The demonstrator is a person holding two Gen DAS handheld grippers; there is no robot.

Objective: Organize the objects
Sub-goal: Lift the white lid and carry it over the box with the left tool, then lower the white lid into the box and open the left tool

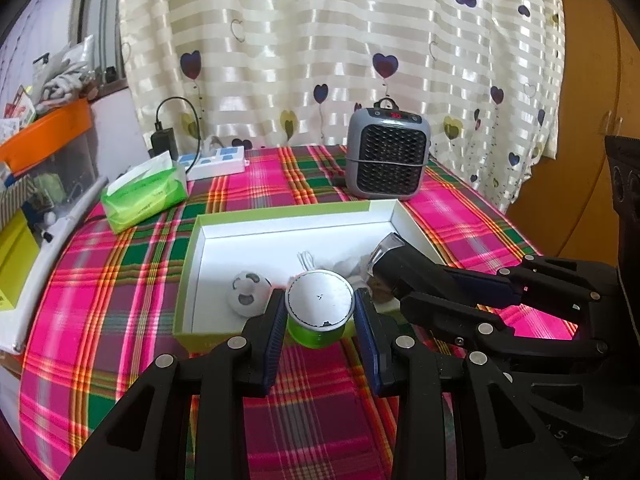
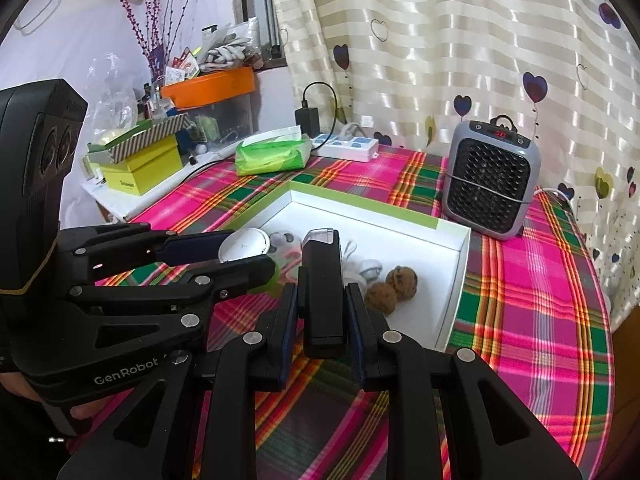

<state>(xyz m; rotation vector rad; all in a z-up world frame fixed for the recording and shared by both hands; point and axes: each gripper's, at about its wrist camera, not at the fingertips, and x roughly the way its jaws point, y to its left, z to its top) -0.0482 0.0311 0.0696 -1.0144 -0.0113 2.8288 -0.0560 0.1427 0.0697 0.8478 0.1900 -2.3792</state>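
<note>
Both tongs (image 1: 320, 316) (image 2: 322, 312) loaded above plaid tablecloth (image 1: 120, 280), heart-print curtain (image 1: 320, 60) behind.

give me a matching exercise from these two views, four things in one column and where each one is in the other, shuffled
1. round green jar with white lid
2. slim black device with clear tip
3. two brown fuzzy balls
4. green tissue pack

a. lying in the white open box
b. on the plaid cloth beyond the box
c. held in the left gripper
d. held in the right gripper

Pairs: 1-c, 2-d, 3-a, 4-b
</note>
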